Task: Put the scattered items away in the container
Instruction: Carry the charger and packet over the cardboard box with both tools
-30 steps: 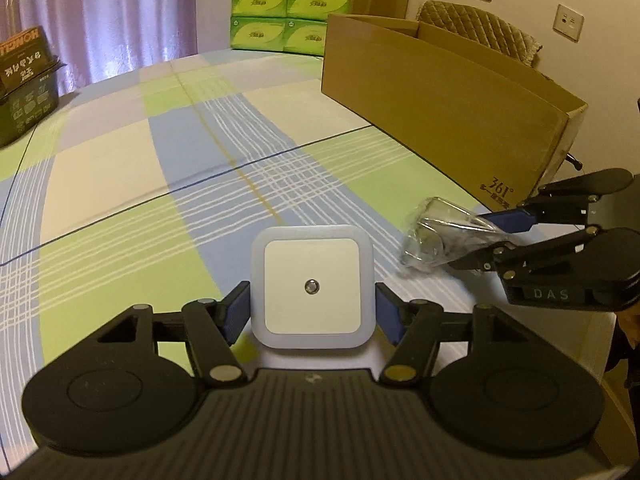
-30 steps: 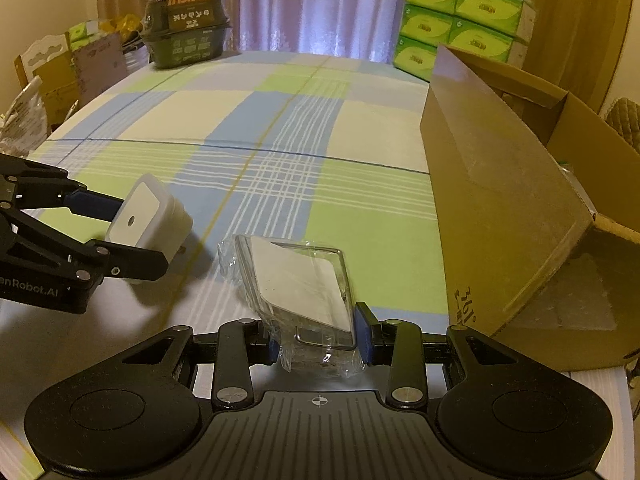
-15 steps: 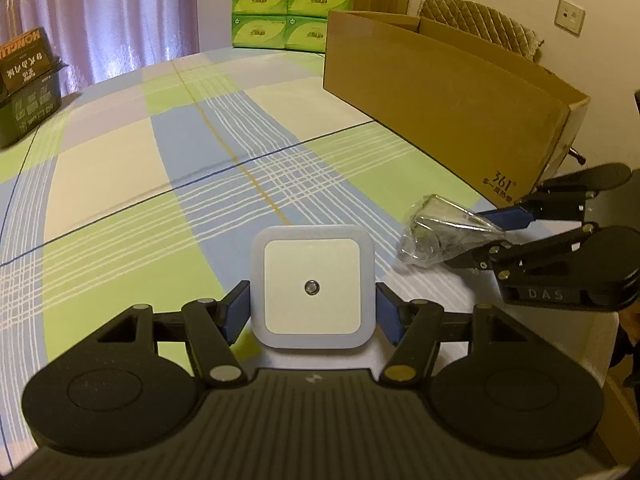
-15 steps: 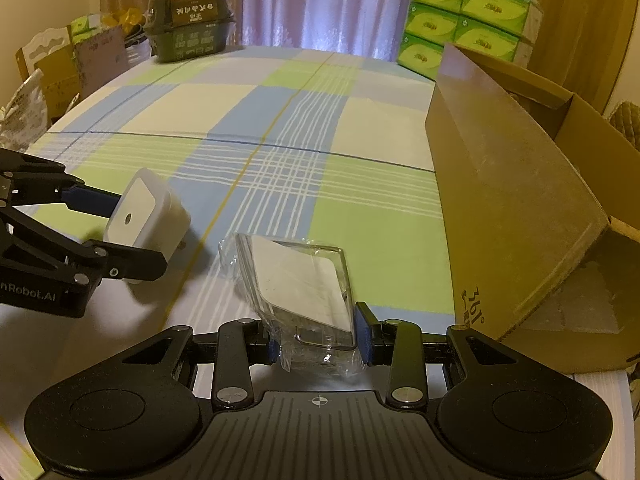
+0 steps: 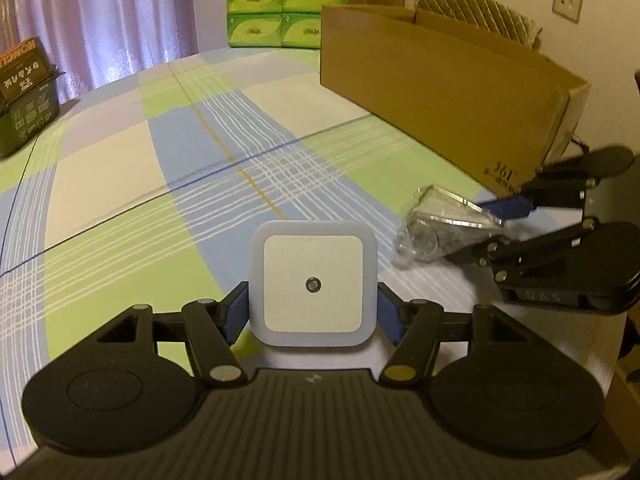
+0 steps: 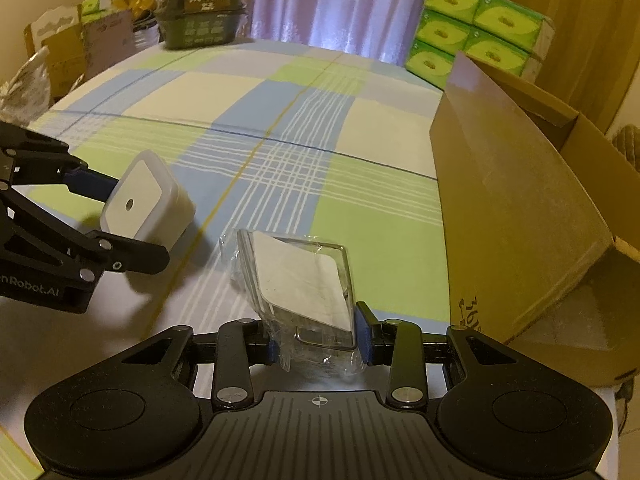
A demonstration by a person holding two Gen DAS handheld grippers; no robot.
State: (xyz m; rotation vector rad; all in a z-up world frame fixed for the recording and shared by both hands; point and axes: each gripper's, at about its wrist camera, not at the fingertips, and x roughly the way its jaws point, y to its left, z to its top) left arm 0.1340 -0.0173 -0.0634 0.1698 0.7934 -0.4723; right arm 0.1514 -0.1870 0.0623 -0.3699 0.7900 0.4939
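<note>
My left claw (image 5: 313,312) clamps a stiff, light white night light (image 5: 313,286) by its flat sides above the checked tablecloth (image 6: 248,112). My right claw (image 6: 318,342) pinches a slippery, crinkly clear packet (image 6: 300,276) at its near end; the cardboard box (image 6: 516,216) waits right.
</note>
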